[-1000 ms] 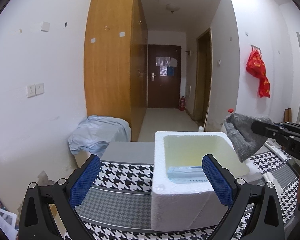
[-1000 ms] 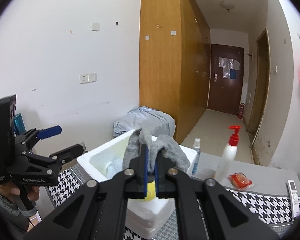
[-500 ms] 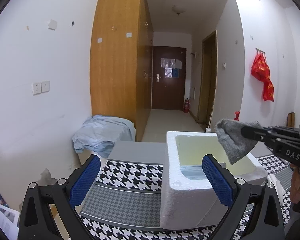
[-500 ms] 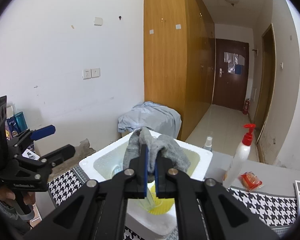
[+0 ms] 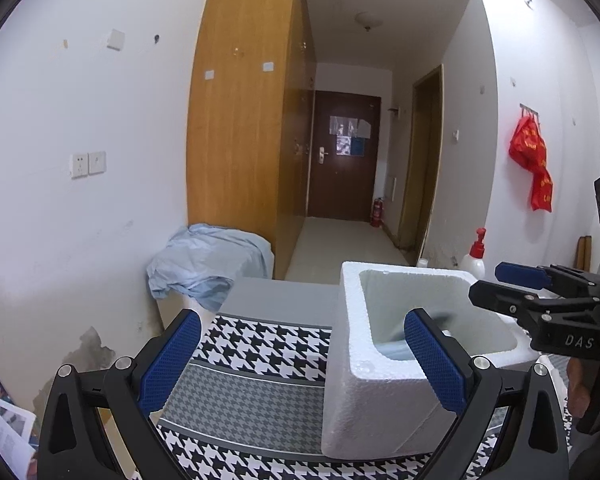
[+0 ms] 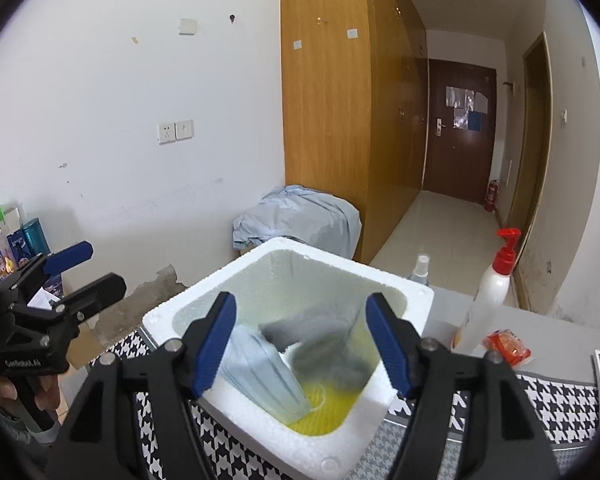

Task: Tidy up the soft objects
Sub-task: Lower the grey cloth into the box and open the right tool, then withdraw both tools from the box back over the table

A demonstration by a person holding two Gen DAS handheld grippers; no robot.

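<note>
The left gripper stands with its blue pads wide apart and nothing between them, over a houndstooth-patterned cloth. Its right pad overlaps a white foam box on that cloth. The right gripper reaches over the box from the right, jaws parted. A red-capped pump bottle stands behind the box.

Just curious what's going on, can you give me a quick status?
Right gripper just opened, empty, above the foam box. Grey sock dropping inside, beside face masks. Left gripper open, idle. Nothing blocking.
</note>
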